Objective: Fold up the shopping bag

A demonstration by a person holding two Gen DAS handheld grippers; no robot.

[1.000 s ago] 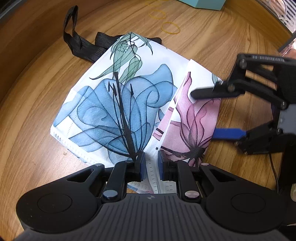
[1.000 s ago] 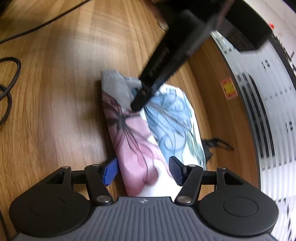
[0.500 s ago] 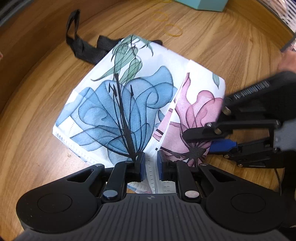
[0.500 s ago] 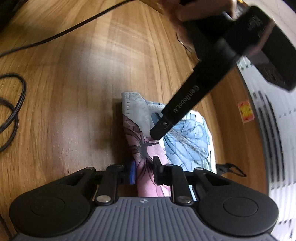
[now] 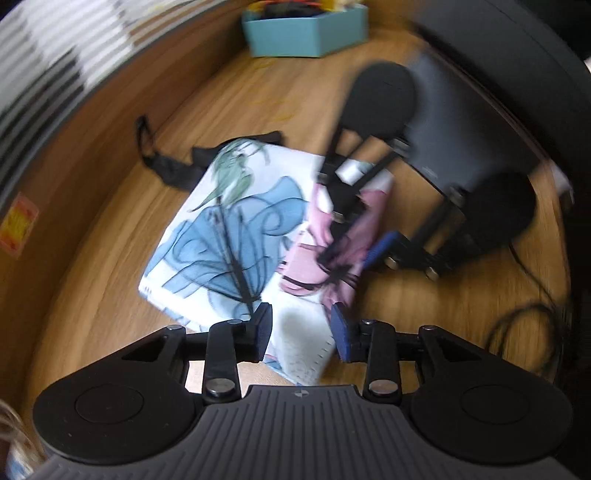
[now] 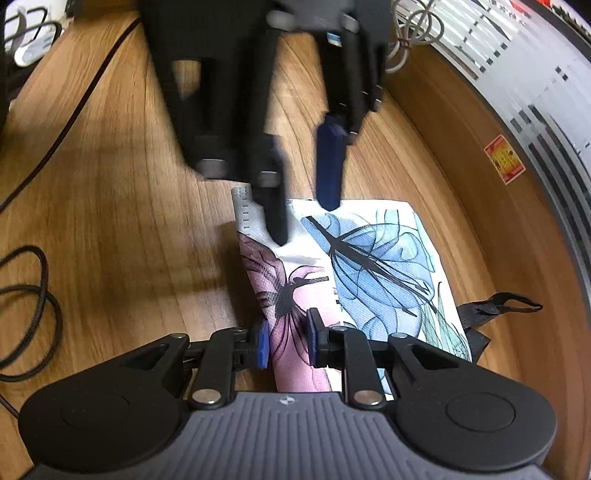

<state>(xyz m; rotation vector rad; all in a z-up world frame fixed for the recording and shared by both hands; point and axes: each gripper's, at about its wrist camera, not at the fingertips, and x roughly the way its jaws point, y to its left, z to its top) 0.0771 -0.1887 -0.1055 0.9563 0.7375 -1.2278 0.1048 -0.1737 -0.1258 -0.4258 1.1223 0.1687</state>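
1. One wooden desk (image 6: 122, 221) carries everything.
2. The floral shopping bag (image 5: 236, 236) lies folded flat on it, black straps (image 5: 166, 170) trailing off one end.
3. The right hand-held gripper (image 6: 286, 341) pinches the bag's pink folded edge.
4. The left hand-held gripper (image 5: 301, 332), jaws just opening, stands spread above the bag's corner, pressing nothing.

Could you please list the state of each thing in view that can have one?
Shopping bag: partly folded, flat on the table, pink-flower flap lying over the blue-flower panel.
Bag handles: black straps, loose on the wood beyond the bag.
Left gripper: open, jaws have just been opening, bag edge between them unpinched.
Right gripper: shut on the pink flap.
Teal box: open-topped, holding small items.
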